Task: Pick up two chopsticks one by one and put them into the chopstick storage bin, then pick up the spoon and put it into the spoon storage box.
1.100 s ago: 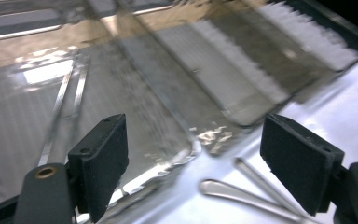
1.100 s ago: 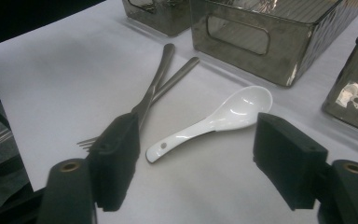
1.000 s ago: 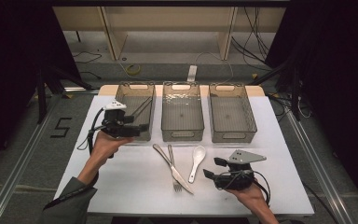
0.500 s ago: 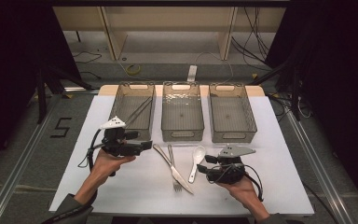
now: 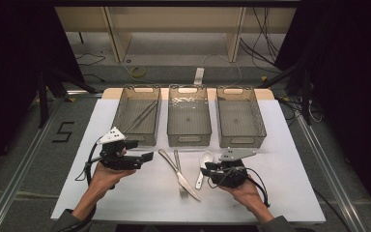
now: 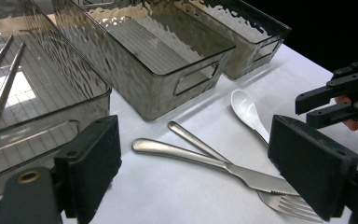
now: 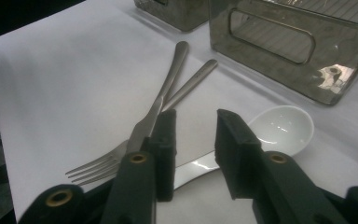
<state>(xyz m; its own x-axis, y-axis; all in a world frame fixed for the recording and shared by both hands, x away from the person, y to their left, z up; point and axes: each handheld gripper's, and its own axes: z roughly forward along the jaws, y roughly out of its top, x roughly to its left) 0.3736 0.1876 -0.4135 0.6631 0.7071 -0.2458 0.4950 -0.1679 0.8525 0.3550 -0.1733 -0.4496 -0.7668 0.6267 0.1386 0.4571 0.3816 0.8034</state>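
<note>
The bench (image 5: 125, 193) is the biggest thing here, with a white top. At its far side three see-through grey bins stand in a row. The left bin (image 5: 137, 116) has two thin metal sticks (image 5: 140, 117) lying in it. The middle bin (image 5: 188, 115) and the right bin (image 5: 240, 116) sit next to it.

In front of the bins, on the bare white top, lie three things to eat with. A knife (image 5: 178, 167) and a fork (image 5: 180, 176) cross over each other (the fork's points face the person). Just to their right lies a white spoon (image 5: 203, 166), with its bowl toward the bins and its handle toward the person.

The left gripper (image 5: 142, 157) is held in the person's left hand, left of the knife and fork and apart from them. In the left gripper view its jaws stand wide, with nothing in them; the knife and fork lie on the bench past them.

The right gripper (image 5: 206, 171) is held in the person's right hand, right at the spoon. Its jaws have just been closing and are now narrow. In the right gripper view the spoon's handle (image 7: 193, 169) lies between them, low down near the bench. I cannot tell if the pads press on it yet.
</note>
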